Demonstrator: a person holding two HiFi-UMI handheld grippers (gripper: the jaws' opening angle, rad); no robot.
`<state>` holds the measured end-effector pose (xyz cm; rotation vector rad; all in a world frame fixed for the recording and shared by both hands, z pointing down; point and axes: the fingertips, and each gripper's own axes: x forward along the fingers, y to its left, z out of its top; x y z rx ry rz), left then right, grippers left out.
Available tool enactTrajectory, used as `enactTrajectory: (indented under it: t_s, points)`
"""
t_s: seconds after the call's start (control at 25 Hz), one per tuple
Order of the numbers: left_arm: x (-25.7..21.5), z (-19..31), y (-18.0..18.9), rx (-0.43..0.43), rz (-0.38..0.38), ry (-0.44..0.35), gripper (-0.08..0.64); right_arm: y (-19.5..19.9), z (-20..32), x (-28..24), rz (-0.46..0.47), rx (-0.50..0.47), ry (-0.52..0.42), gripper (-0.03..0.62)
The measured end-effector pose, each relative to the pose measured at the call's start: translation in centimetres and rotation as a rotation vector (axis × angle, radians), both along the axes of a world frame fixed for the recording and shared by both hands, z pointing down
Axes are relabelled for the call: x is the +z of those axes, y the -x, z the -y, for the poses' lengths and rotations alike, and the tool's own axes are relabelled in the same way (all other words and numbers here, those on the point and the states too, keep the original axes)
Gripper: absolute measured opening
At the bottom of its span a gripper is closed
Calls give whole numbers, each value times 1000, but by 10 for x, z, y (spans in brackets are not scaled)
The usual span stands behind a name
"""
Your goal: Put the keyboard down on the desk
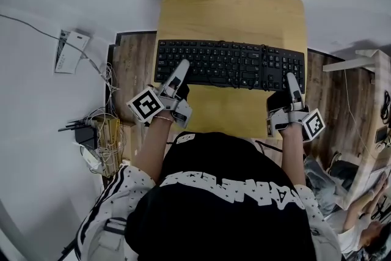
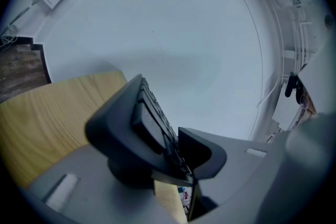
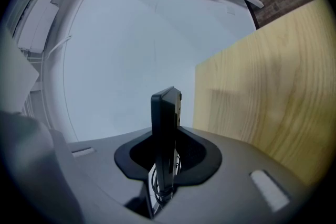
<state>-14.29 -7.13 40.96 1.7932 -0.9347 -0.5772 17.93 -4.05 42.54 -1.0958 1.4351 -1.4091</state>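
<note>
Person (image 1: pixel 226 192) in black shirt is holding the keyboard (image 1: pixel 229 64) over the desk (image 1: pixel 232 9), left gripper (image 1: pixel 182 65) and right gripper (image 1: pixel 292 77) each clamping one end

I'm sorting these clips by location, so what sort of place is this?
Probably an office or home workspace: a small wooden desk, a black keyboard over it, and a tangle of cables beside it.

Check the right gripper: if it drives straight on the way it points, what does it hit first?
The right gripper is shut on the keyboard, so nothing comes before that. Past the keyboard, the line looks free over the desk as far as the white wall. Depth to the wall is unclear.
</note>
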Motion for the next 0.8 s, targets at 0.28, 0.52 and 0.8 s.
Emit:
enactTrajectory:
  t_s: [0.28,0.52,0.8]
  points:
    - [20,2,4,22,86,28,129,0,1,8,-18,1,16,86]
    - [30,5,3,28,92,54,129,-1,3,16,-23,8,44,87]
    - [39,6,-2,37,75,76,130,-3,4,28,-22,8,67,89]
